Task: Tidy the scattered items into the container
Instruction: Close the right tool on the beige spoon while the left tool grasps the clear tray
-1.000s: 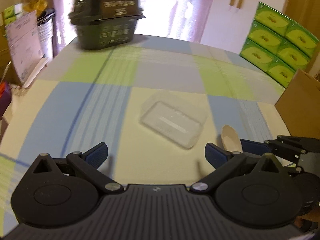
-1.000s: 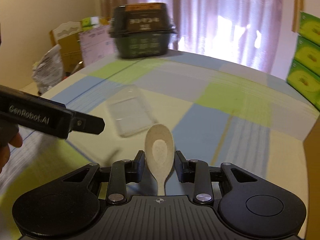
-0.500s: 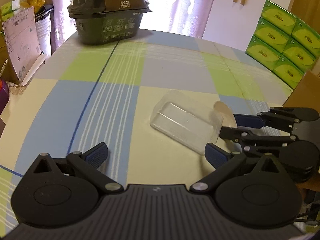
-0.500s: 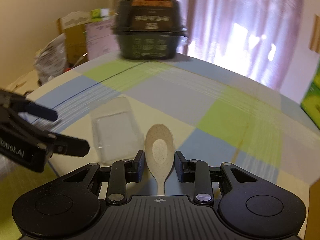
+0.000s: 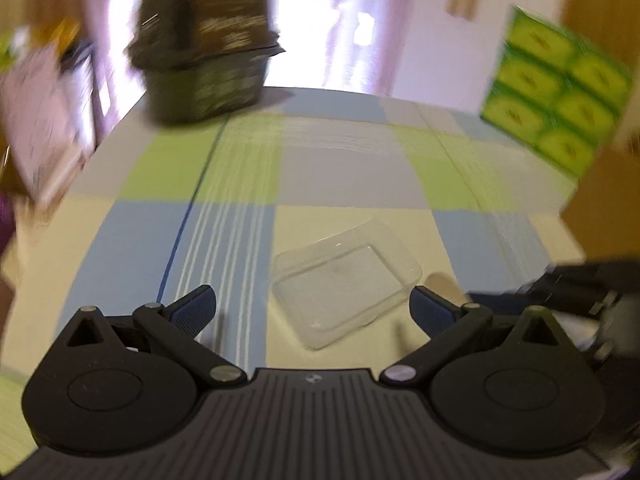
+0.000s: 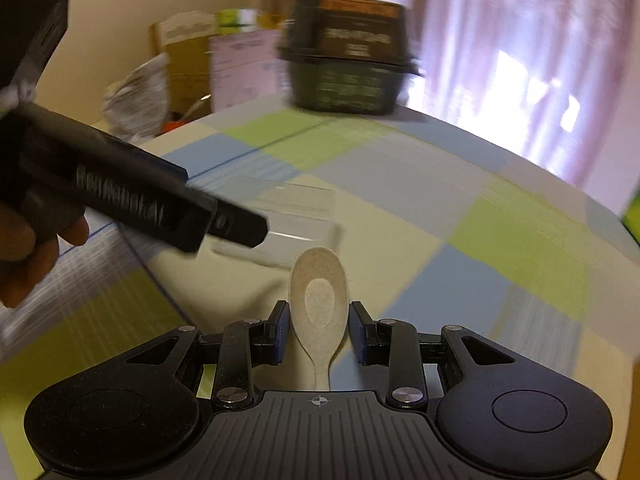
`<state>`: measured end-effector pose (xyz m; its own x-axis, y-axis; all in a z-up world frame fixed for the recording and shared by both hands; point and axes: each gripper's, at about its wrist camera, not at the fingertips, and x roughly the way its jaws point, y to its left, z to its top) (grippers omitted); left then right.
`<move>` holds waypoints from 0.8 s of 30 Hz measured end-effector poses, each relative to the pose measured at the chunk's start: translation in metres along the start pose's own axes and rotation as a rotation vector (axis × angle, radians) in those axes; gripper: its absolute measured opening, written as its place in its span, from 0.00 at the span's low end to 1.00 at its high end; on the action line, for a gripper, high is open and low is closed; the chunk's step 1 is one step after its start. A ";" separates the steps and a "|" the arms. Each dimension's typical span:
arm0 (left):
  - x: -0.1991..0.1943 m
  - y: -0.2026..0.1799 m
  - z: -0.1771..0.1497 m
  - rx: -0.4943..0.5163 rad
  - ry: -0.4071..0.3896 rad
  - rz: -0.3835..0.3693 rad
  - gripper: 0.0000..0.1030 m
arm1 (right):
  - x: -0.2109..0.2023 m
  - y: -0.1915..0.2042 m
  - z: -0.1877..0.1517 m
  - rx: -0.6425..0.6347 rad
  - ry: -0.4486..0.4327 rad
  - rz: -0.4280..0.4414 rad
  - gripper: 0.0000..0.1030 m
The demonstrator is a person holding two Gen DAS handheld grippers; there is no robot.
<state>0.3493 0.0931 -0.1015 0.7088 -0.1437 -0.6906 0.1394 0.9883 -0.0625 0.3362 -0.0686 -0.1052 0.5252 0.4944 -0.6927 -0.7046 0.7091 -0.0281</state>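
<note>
On the left, a hand (image 6: 24, 256) is gripping the handle of the left gripper (image 5: 312, 308), which is hanging low over a table covered in a checked cloth (image 5: 344, 176) of blue, green, grey and cream. Its two blue-padded fingers (image 5: 194, 310) are spread wide apart and holding nothing. In the right wrist view the body of this gripper is slanting down from the upper left, partly covering the near corner of a clear plastic container (image 5: 346, 280). The container is lying open on the cloth, straight ahead of the spread fingers and between their lines, empty as far as the blur allows.

To the right, the right gripper (image 6: 318, 330) is pointing toward the same container. Its fingers are clamped on a pale speckled spoon (image 6: 319, 304), bowl forward and facing up, with the handle running back between them. The spoon's bowl is sitting just short of the container's near edge.

At the far end of the table a dark lidded box (image 5: 206, 46) is standing in front of pink curtains (image 6: 520, 40). Green boxes (image 5: 556, 92) are stacked at the far right, and cardboard boxes (image 6: 188, 56) are piled off the table's left side.
</note>
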 end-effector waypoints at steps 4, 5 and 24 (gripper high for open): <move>0.011 -0.014 0.008 0.205 -0.029 -0.008 0.98 | -0.012 -0.013 -0.010 0.038 0.021 -0.014 0.33; 0.013 -0.015 0.011 0.233 -0.031 -0.036 0.98 | -0.016 -0.015 -0.013 0.039 0.022 -0.018 0.33; 0.026 -0.037 0.010 0.461 0.178 -0.162 0.53 | -0.041 -0.035 -0.029 0.189 0.032 -0.052 0.33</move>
<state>0.3695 0.0526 -0.1103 0.5300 -0.2418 -0.8128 0.5559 0.8229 0.1177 0.3260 -0.1284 -0.0967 0.5411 0.4405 -0.7164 -0.5729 0.8167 0.0695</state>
